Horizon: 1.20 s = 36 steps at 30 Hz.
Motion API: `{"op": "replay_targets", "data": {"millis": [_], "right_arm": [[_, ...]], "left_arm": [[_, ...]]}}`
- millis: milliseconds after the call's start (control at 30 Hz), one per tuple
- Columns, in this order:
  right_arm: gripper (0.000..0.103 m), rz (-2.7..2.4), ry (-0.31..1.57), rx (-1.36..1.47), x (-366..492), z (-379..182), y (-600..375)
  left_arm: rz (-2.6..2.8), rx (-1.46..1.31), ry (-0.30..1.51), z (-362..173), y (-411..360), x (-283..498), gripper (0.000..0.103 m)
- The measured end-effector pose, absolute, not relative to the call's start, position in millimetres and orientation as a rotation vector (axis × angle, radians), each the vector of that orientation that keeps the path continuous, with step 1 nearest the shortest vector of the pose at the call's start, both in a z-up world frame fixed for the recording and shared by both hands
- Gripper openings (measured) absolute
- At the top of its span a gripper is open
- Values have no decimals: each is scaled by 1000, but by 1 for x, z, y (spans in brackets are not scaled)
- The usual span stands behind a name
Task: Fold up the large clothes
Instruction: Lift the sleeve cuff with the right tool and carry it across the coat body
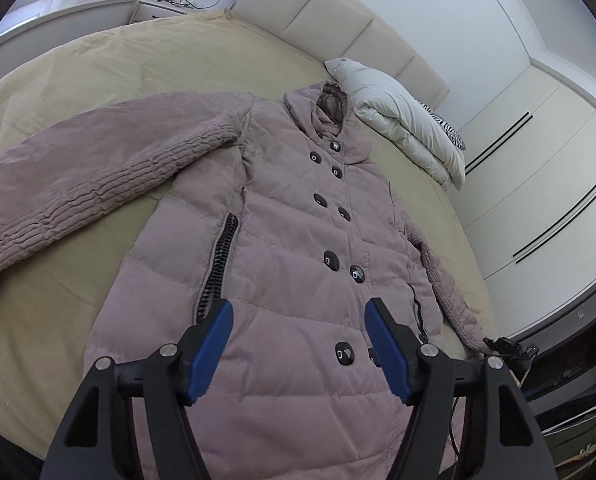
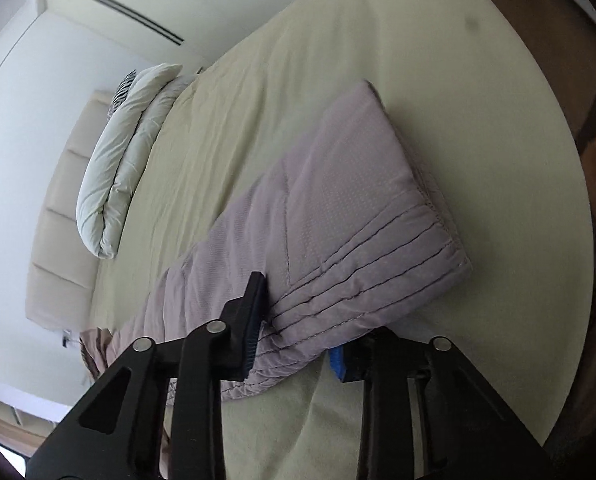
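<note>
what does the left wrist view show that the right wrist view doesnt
Only the left wrist view: the coat's buttoned front, its hood, a nightstand and the left gripper, open above the coat. Only the right wrist view: the right gripper closed on the ribbed sleeve cuff. Both: the yellowish bed, folded white duvet and padded headboard.

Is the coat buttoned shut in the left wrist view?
Yes: the coat lies flat on the bed with its front closed and its dark buttons done up.
</note>
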State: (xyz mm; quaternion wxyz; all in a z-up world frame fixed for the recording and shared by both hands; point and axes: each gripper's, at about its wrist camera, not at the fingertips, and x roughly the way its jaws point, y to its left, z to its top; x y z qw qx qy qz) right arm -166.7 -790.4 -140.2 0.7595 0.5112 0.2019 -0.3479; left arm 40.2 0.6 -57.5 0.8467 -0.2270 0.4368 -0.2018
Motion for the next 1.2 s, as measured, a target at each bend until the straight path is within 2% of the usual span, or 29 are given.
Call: {"op": "replay_targets", "data": {"millis": [67, 200, 333, 367, 433, 600, 800, 1133, 1200], "right_arm": [[18, -750, 441, 958, -152, -112, -779], [16, -676, 450, 567, -107, -52, -721], [15, -575, 466, -10, -57, -12, -626], [14, -545, 464, -127, -48, -9, -603], [14, -485, 458, -275, -38, -10, -566], [13, -372, 472, -446, -32, -24, -498], [13, -305, 471, -629, -53, -46, -439], [13, -208, 457, -817, -104, -60, -364], [13, -200, 460, -820, -104, -58, -360]], "left_arm": [[-467, -478, 934, -59, -14, 50, 70], [-563, -521, 951, -56, -39, 68, 71], [-647, -620, 963, -52, -54, 84, 85], [-673, -655, 967, -53, -56, 87, 91], [-732, -740, 997, -58, -60, 93, 95], [-866, -963, 1070, -70, -74, 104, 99], [-965, -1050, 1105, -62, -93, 109, 103], [-996, -980, 1143, -55, -105, 115, 103], [-995, -979, 1165, -61, -107, 118, 99]]}}
